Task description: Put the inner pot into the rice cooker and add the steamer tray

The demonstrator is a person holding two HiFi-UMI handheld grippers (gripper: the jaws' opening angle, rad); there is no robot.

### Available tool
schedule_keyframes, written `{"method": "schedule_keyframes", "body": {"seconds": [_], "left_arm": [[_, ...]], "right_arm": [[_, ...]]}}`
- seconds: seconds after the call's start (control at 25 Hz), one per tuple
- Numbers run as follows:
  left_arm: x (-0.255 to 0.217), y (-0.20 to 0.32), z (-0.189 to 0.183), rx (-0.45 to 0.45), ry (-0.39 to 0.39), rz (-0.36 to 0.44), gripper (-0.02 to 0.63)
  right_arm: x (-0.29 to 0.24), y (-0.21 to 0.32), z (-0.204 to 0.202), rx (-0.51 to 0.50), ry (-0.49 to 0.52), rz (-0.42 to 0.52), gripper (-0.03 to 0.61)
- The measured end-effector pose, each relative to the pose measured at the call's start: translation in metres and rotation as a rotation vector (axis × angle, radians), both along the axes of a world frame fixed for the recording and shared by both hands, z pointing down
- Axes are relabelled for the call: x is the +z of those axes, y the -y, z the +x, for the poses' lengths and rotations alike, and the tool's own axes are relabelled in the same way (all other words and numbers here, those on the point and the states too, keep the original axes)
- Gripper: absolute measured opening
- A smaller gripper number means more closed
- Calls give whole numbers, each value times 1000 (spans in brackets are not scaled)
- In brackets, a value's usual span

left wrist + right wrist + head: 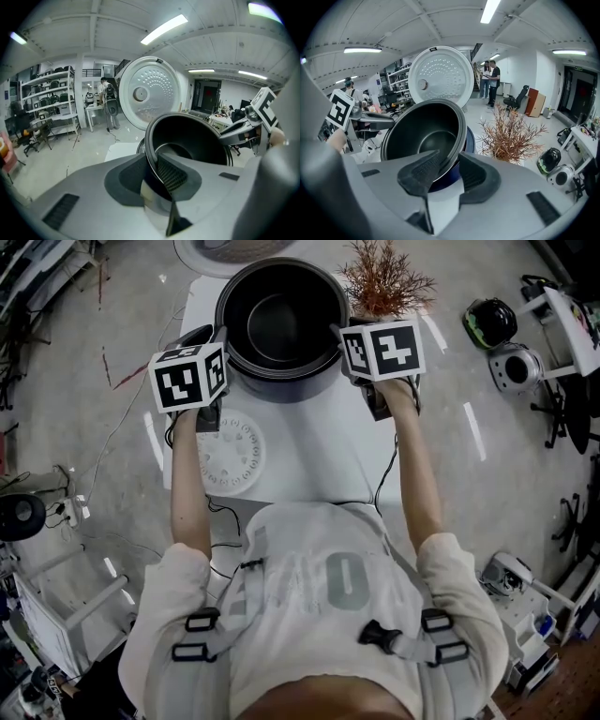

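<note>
The dark inner pot [281, 322] hangs tilted over the open rice cooker [471, 140] at the far end of the white table [319, 456]. My left gripper [217, 341] is shut on the pot's left rim. In the left gripper view the rim [151, 154] runs between its pads. On the opposite rim my right gripper [342, 334] is shut as well, one pad inside the pot [426, 131] and one outside. The cooker's round lid [440, 75] stands raised behind. The white perforated steamer tray [230, 454] lies flat on the table near my left arm.
A dried reddish plant [382, 277] stands right of the cooker, close to the right gripper. Cables trail over the table's near edge and across the floor. Small devices [502, 348] sit on the floor at right. People [491, 79] stand far off in the room.
</note>
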State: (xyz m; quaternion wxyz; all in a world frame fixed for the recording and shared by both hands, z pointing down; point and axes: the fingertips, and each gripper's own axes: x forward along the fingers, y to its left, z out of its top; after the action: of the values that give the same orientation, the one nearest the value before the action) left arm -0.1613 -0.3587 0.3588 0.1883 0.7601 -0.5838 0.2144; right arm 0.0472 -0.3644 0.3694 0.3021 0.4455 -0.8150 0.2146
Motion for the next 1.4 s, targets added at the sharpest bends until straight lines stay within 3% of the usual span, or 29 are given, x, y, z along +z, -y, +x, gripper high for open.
{"method": "schedule_keyframes", "body": {"seconds": [0.24,0.28,0.4,0.68,1.4], "left_arm": [[18,4,-1,42,50,-91,62],[23,3,1,55,67,-107,33],[26,2,19,97,83,-104,26],[33,11,31,118,127,-115,26],[26,14,17,24,68,-79,28]], "right_arm": [[2,5,-5,-13,-24,-40,129],[5,7,-6,-13,-13,-61,128],[17,9,-7,-4,17,-123,138],[26,14,0,10,63,-134,138],[24,19,6,0,65,-49,155]]}}
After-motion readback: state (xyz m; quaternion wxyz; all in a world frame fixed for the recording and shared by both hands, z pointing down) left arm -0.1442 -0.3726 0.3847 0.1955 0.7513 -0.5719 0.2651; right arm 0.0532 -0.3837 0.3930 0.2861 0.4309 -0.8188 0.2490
